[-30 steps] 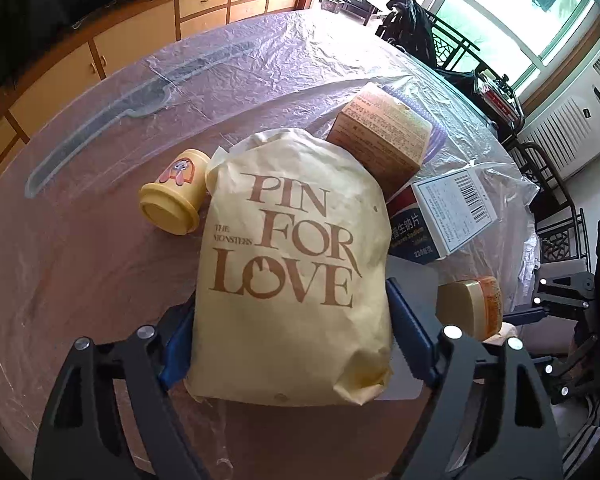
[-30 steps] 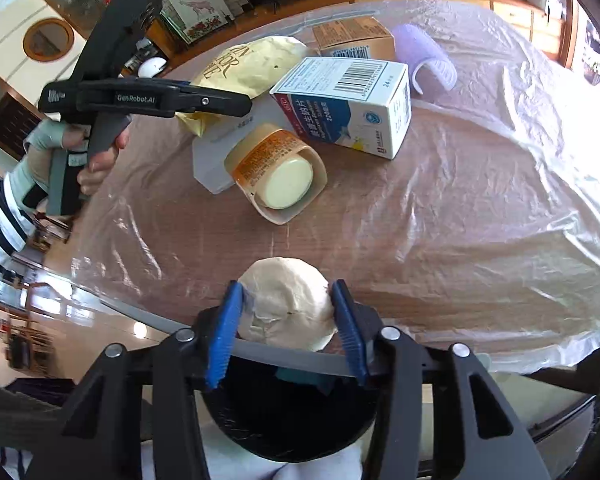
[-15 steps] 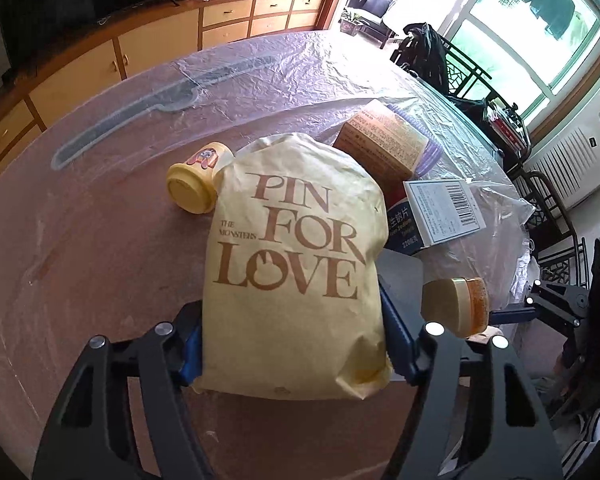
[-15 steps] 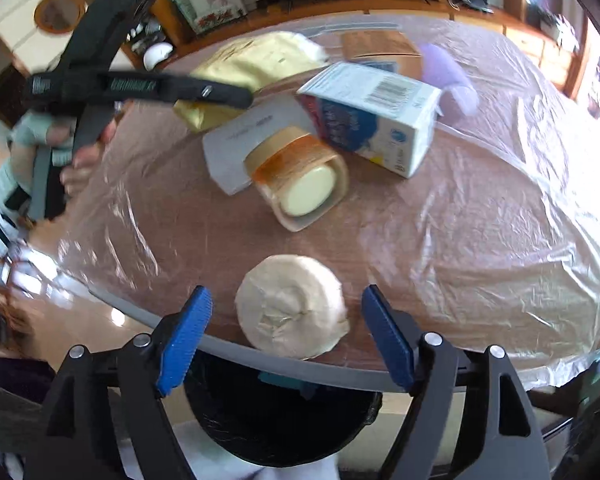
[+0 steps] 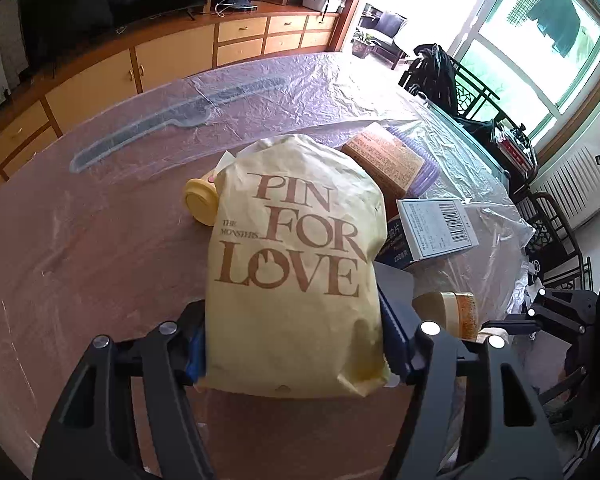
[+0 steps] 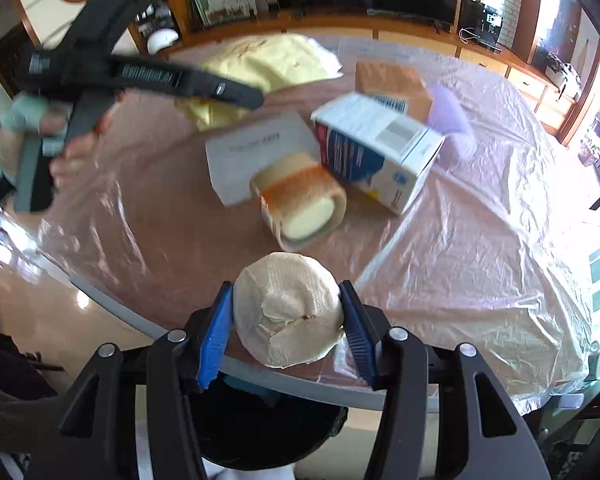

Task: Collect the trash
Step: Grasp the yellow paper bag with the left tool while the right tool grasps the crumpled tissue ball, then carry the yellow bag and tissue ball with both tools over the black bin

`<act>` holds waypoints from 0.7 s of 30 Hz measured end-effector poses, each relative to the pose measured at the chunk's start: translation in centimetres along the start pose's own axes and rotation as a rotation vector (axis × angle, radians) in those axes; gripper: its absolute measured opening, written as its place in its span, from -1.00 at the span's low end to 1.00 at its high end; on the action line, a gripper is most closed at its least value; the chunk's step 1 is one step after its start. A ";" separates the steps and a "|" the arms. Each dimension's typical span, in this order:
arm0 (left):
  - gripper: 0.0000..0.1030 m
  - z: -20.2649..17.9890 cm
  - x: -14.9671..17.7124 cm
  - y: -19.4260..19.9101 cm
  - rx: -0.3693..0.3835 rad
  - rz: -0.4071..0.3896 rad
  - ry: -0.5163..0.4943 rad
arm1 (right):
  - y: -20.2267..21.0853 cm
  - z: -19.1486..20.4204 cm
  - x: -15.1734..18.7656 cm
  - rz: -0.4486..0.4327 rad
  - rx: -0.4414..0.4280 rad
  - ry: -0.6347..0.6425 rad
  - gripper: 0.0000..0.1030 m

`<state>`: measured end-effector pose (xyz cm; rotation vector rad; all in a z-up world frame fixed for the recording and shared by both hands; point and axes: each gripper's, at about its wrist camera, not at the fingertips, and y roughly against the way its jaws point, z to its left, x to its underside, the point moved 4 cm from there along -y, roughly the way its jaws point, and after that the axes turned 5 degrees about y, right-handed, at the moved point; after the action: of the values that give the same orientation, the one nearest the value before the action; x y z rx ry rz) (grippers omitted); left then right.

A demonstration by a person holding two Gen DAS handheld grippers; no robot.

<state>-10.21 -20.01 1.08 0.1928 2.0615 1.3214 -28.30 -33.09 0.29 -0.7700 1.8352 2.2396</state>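
Left gripper point(image 5: 294, 344): jaws just closed in, blue pads now pressed against both sides of the yellow paper bag point(image 5: 296, 264) printed "PIN FOR LOVE". I've got the bag by its near end; the rest of it extends away over the table point(image 5: 60, 248).

Right gripper point(image 6: 288, 334): jaws just closed too, pads tight on the cream paper wad point(image 6: 290, 312). The wad sits at the table's near edge, right above the black bin point(image 6: 256, 428) below it.

Past the wad, from the right wrist view: an orange-banded cup point(image 6: 300, 204) on its side, mouth toward me. Just behind it, a flat white box point(image 6: 256, 152) and a blue-and-white carton point(image 6: 376, 152), tilted. Farther back, a brown box point(image 6: 388, 78) touching a purple item point(image 6: 450, 116); can't tell what that one is.

From the left wrist view, a small yellow cup point(image 5: 200, 200) peeks out beside the bag's far left corner.

Clear plastic sheet point(image 6: 500, 220) covers the whole tabletop. A hand point(image 6: 56, 148) holds the left gripper's handle, blurred.
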 end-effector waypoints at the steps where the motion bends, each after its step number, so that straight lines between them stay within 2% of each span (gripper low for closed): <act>1: 0.28 0.0 0.2 0.3 0.004 -0.007 0.007 | 0.2 -0.3 -0.1 -0.010 -0.010 -0.012 0.00; 5: 0.25 -0.1 1.2 1.3 0.005 -0.033 0.032 | 0.6 -0.8 -0.7 -0.026 -0.041 -0.041 0.00; 14: 0.25 -1.0 4.6 4.3 -0.017 -0.113 0.102 | 1.7 -2.8 -0.4 -0.073 -0.185 -0.160 0.00; 21: 0.24 -2.4 7.8 5.8 -0.074 -0.171 0.183 | 1.8 -3.2 -0.5 -0.082 -0.204 -0.175 0.00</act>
<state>-18.94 -15.49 3.11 -0.1386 2.1216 1.3480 -27.68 -36.45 1.76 -0.6424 1.4883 2.3824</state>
